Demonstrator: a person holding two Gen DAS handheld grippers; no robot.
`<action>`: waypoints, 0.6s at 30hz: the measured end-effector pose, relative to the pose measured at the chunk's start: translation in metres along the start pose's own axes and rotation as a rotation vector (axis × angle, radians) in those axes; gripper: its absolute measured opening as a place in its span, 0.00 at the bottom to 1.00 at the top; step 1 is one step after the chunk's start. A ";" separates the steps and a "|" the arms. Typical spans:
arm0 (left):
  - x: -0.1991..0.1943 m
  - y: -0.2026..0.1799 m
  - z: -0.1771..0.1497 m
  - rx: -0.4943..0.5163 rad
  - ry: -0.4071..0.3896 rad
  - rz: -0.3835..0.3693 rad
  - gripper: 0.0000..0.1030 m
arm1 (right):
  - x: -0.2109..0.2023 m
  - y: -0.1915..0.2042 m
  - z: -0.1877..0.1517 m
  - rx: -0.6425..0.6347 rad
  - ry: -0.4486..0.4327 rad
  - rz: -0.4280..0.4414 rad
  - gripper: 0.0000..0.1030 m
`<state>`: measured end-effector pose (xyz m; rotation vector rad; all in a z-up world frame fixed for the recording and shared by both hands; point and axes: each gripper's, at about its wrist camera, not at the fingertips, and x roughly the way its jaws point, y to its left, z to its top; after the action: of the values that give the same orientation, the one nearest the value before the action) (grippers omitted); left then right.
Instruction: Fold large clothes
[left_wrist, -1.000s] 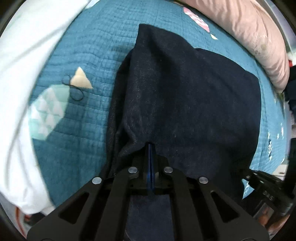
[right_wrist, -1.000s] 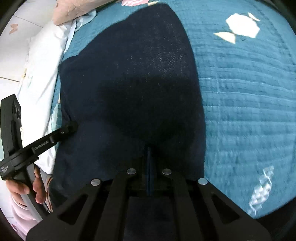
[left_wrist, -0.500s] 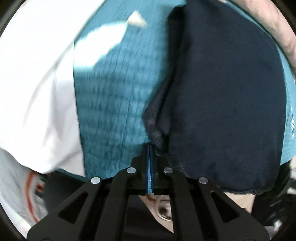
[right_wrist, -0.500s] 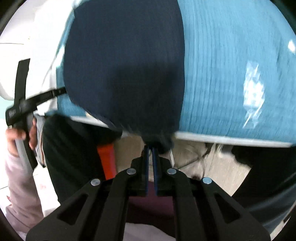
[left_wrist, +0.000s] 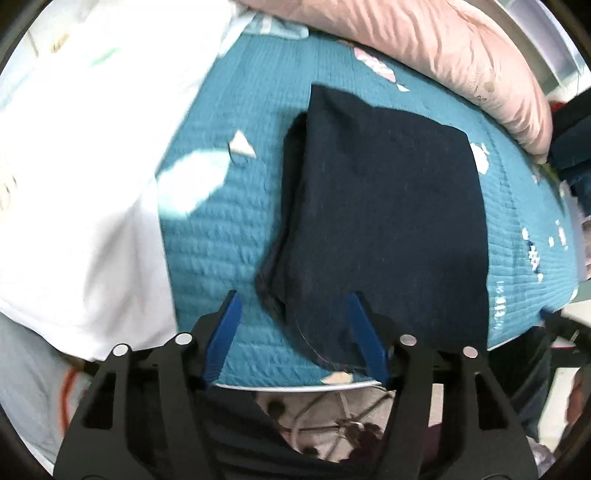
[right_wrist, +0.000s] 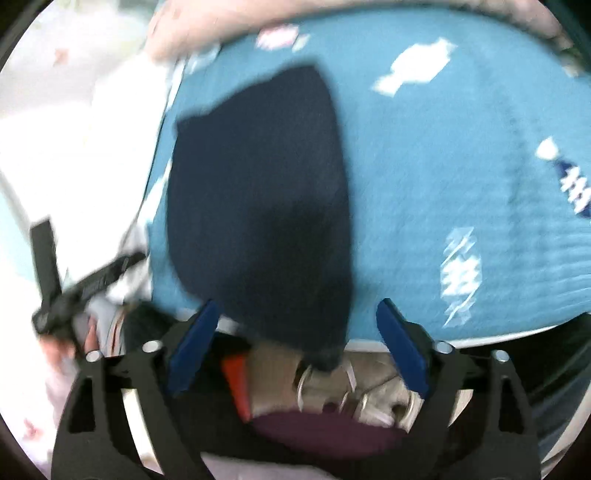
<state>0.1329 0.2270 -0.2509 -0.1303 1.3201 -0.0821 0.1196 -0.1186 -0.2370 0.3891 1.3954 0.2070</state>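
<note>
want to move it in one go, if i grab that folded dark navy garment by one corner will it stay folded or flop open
Probably flop open. The folded dark navy garment is soft cloth: its near corner already droops over the edge of the teal quilted bedspread. The layers along its left side sit loose and uneven, so they would likely slide apart. It looks thick, so fairly heavy for one corner grip.
</note>
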 end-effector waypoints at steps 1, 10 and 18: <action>-0.003 -0.010 -0.001 0.004 -0.009 0.009 0.64 | -0.002 -0.004 0.005 0.006 -0.012 0.020 0.83; 0.007 0.005 0.026 -0.024 0.008 -0.015 0.67 | 0.015 -0.021 0.034 0.054 -0.096 0.016 0.85; 0.026 0.007 0.053 -0.046 0.024 -0.083 0.70 | 0.048 -0.024 0.050 0.030 -0.136 0.051 0.85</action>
<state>0.1908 0.2333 -0.2639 -0.2240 1.3412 -0.1238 0.1743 -0.1307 -0.2837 0.4559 1.2568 0.1979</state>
